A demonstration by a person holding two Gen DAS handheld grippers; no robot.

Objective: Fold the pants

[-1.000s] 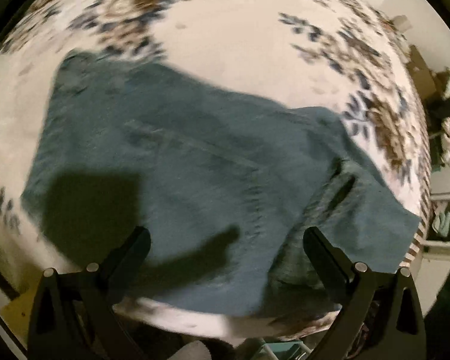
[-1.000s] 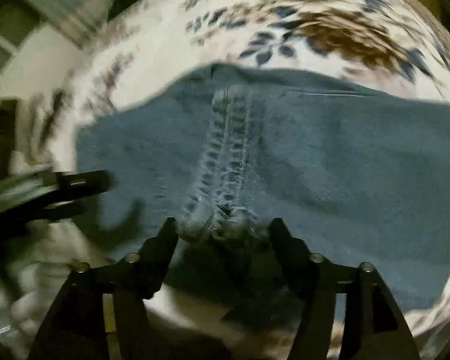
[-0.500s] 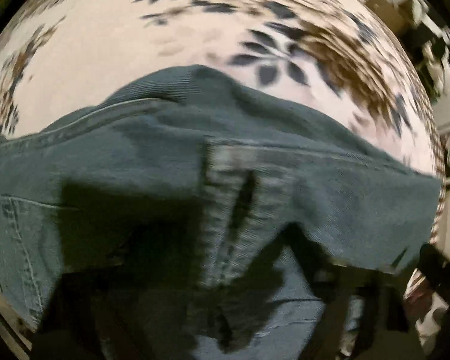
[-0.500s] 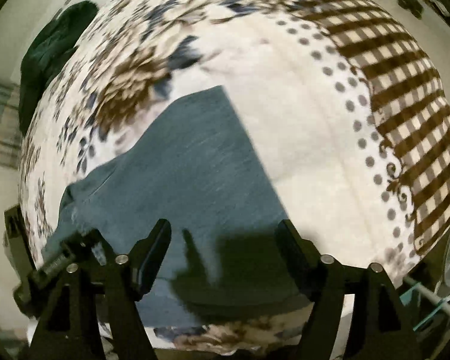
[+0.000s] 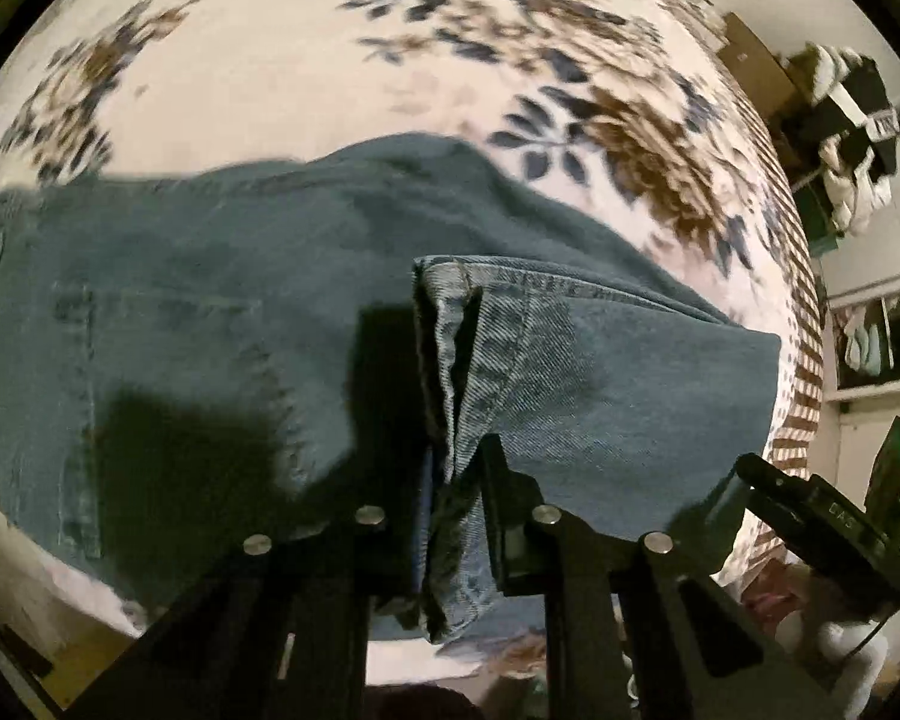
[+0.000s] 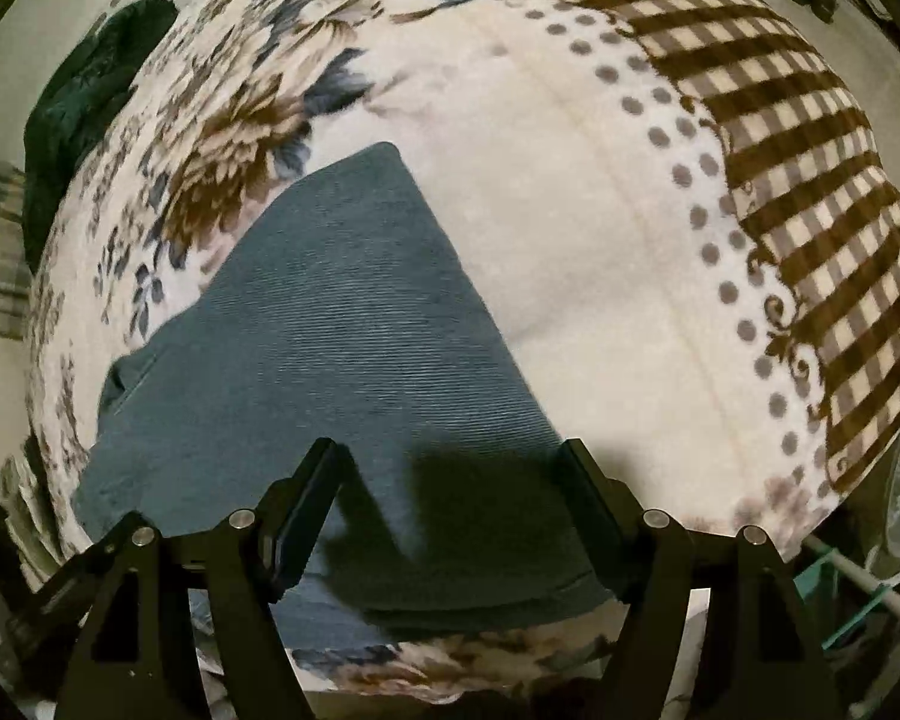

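A cream blanket [image 6: 570, 192] printed with brown and blue flowers is spread over the bed; a dotted line and a brown checked border [image 6: 810, 180] run along one edge. A dark green garment [image 6: 84, 120] is seen beyond the blanket's far corner. Hanging clothes [image 5: 852, 120] are seen beside the blanket.

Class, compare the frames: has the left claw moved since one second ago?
Yes. The left claw has come down from above the flowered blanket and closed on the jeans' hem.
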